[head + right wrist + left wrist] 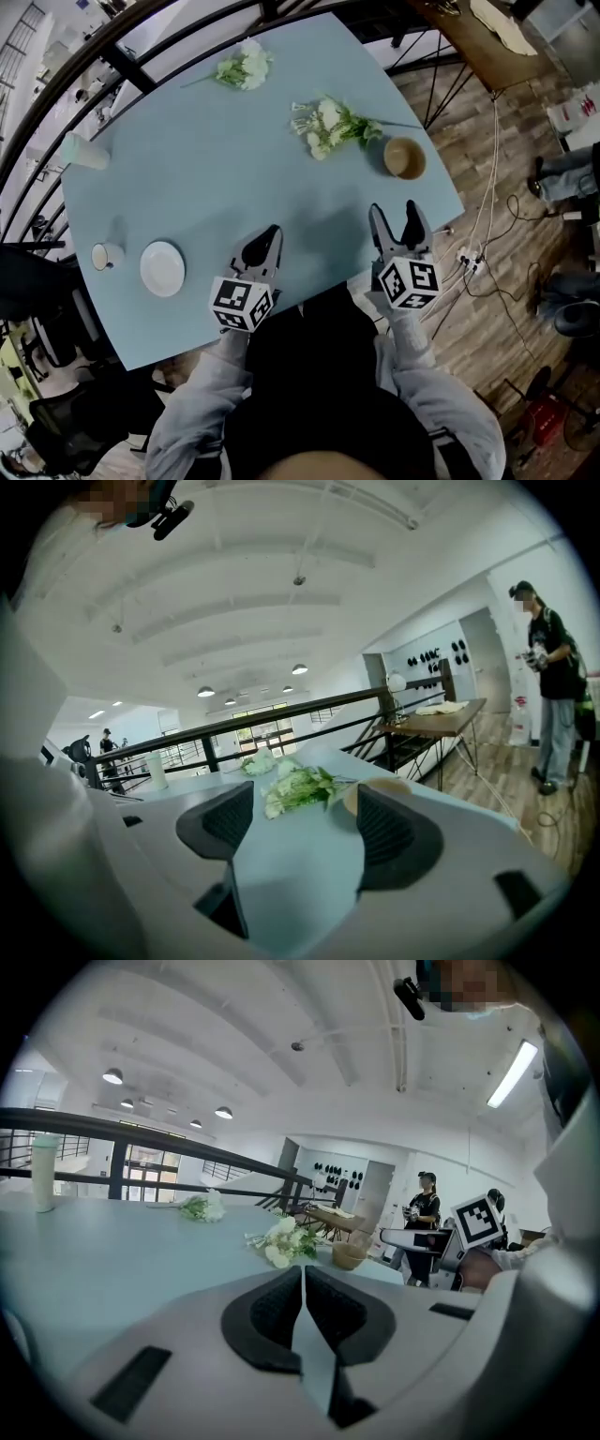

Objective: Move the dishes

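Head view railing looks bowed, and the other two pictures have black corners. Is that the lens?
Likely yes: head view, wide-angle lens bows the railing and table edge; left gripper view and right gripper view, fisheye circles with dark corners.

table: showing lt blue
saucer, cup: showing white
bowl: showing tan-brown
flower sprigs: showing white w/ green lvs
left gripper, right gripper: cubes showing blk-white squares
floor: showing brown wood

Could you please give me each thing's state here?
Brown round bowl: upright, empty.
White round saucer: flat, empty.
Small white cup: upright, apart from saucer.
Pale green tumbler: upright.
White flower bunch beside bowl: lying flat.
Far white flower bunch: lying flat.
Left gripper: shut, empty.
Right gripper: open, empty.
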Demonstrator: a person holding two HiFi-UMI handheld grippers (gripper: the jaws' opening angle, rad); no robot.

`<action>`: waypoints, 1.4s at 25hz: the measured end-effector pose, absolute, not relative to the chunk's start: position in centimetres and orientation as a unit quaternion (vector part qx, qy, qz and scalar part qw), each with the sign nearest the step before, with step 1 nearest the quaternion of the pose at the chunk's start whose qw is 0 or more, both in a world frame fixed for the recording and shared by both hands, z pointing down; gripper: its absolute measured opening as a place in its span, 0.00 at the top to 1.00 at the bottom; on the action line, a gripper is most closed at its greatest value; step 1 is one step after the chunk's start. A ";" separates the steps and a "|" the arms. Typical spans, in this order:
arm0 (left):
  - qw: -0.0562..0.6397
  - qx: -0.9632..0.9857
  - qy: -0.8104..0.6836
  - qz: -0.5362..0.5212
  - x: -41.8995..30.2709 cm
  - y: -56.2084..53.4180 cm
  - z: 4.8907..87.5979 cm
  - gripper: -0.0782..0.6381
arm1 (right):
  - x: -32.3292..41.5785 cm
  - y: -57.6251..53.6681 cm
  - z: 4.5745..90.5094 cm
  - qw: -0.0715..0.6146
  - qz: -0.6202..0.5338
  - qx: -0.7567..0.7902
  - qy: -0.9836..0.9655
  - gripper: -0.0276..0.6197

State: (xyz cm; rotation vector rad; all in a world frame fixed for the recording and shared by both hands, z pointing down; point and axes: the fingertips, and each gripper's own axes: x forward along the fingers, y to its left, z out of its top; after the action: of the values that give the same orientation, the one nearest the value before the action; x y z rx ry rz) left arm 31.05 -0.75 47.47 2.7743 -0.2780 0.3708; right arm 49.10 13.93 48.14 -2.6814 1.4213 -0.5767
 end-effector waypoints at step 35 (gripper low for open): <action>0.179 0.950 -0.186 0.175 43.9 -1.2 51.7 0.86 | 67.6 12.0 59.6 0.087 -0.455 -0.732 0.500 0.56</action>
State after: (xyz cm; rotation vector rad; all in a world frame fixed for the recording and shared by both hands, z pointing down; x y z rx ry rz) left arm 43.95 -1.15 51.68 2.6867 -0.5261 0.4956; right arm 67.61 11.97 59.64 -2.1789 1.4887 -1.3567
